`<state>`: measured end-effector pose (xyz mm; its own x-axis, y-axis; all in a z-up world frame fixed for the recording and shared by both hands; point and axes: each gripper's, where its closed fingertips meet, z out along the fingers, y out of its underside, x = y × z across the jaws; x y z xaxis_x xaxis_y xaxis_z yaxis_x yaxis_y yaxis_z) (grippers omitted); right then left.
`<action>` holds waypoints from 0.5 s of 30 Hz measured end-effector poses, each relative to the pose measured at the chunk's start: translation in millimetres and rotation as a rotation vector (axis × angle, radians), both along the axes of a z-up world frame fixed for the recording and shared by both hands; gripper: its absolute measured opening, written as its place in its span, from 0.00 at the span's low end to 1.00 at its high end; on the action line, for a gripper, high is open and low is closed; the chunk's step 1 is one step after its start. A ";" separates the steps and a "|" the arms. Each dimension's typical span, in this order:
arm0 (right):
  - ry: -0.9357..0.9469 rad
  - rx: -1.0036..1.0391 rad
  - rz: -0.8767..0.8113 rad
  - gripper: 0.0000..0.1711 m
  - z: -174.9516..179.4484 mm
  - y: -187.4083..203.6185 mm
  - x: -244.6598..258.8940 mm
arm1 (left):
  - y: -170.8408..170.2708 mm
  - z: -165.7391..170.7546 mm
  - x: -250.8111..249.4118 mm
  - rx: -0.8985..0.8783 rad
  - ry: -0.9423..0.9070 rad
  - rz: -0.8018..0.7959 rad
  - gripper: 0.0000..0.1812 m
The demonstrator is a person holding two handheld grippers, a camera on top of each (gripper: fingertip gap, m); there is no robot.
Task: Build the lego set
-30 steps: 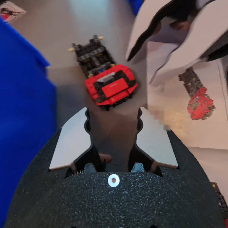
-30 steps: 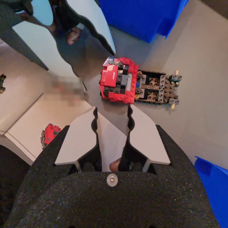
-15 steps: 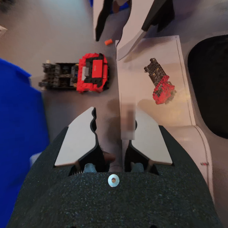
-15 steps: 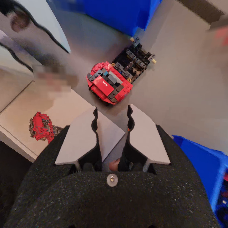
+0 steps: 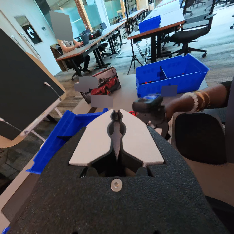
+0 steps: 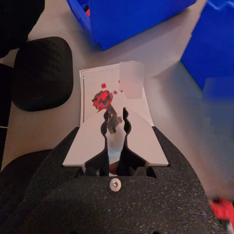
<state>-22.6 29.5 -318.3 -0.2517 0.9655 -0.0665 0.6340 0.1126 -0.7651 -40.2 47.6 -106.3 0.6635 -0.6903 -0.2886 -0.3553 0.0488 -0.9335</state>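
the left gripper (image 5: 116,111) has its fingers drawn together at the tips, pinching a small dark piece (image 5: 116,115) between them. just past it on the right, a hand (image 5: 177,108) with bracelets holds the right gripper (image 6: 114,110), whose fingers stand apart over an open instruction booklet (image 6: 133,114) showing a red and dark car. the lego car (image 6: 222,210) is only a red blur at that view's near right. farther off sit a blue bin (image 5: 169,78) and the set's box (image 5: 105,84) on the grey table (image 5: 127,91).
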 end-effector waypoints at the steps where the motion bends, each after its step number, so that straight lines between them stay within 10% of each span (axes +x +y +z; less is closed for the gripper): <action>1: -0.011 0.009 0.026 0.14 -3.0 -3.2 -11.4 | -2.8 4.1 -4.6 0.007 -0.004 0.014 0.02; 15: -0.137 0.046 0.060 0.10 -36.4 -2.1 -58.9 | -2.8 6.6 -31.7 0.040 -0.012 0.073 0.05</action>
